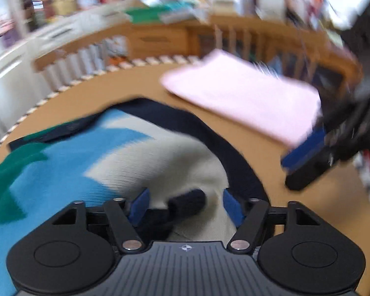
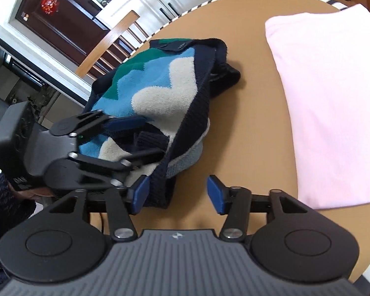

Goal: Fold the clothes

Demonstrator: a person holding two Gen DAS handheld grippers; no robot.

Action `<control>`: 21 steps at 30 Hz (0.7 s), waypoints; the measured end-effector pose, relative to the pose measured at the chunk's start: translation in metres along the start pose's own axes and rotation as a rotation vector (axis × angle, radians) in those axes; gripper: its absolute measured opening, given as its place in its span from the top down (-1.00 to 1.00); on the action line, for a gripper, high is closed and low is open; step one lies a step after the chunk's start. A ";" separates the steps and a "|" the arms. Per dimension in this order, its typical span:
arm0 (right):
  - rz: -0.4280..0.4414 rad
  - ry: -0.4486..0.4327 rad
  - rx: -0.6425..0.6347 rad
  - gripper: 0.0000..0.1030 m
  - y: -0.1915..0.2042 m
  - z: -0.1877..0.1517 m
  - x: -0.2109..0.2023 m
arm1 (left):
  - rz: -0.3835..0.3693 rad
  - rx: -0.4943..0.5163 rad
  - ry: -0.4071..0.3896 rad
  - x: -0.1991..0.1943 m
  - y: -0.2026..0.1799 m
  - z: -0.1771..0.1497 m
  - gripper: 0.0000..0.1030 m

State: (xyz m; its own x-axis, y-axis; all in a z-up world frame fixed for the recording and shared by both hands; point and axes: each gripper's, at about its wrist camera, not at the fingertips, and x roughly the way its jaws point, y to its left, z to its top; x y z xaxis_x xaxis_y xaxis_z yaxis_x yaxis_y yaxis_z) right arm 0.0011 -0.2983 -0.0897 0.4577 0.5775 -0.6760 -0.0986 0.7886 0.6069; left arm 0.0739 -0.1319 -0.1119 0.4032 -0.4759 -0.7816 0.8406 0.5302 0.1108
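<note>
The pink cloth [image 2: 333, 103] looks already folded flat, at about 2 o'clock on the round desk [image 2: 246, 128]. The knitted sweater [image 2: 160, 93] (blue, green, cream, with dark edges) sits in a lumpy heap near the middle, at about 11 o'clock from the right gripper, so I think it is the piece left to fold.

The left gripper [image 1: 185, 204] is low over the sweater. Its fingers [image 1: 140, 206] are wide apart, with a dark rolled bit, maybe a cuff, lying between them but not pinched.

The right gripper [image 2: 178, 192] is also wide open. Its left finger [image 2: 140, 192] touches the sweater's dark edge, and its right finger is over bare desk. Neither one holds anything.
</note>
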 end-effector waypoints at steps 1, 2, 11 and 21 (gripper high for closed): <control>-0.005 0.000 0.005 -0.11 -0.002 -0.001 -0.001 | -0.003 0.010 0.057 0.008 -0.002 -0.001 0.84; -0.007 -0.004 0.009 -0.11 -0.001 -0.001 0.003 | -0.005 -0.026 0.070 0.007 0.000 -0.002 0.82; 0.019 -0.075 -0.007 -0.16 0.013 0.015 0.007 | 0.085 -0.432 -0.138 -0.119 0.061 0.016 0.88; 0.105 -0.085 -0.126 -0.32 0.033 0.015 0.010 | 0.028 -0.748 0.034 -0.254 -0.011 -0.078 0.85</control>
State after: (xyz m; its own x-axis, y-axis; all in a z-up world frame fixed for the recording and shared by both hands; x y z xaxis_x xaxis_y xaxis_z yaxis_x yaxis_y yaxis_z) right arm 0.0154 -0.2699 -0.0698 0.5114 0.6427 -0.5705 -0.2577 0.7480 0.6116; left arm -0.0655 0.0376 0.0376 0.3995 -0.4399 -0.8043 0.3547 0.8832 -0.3069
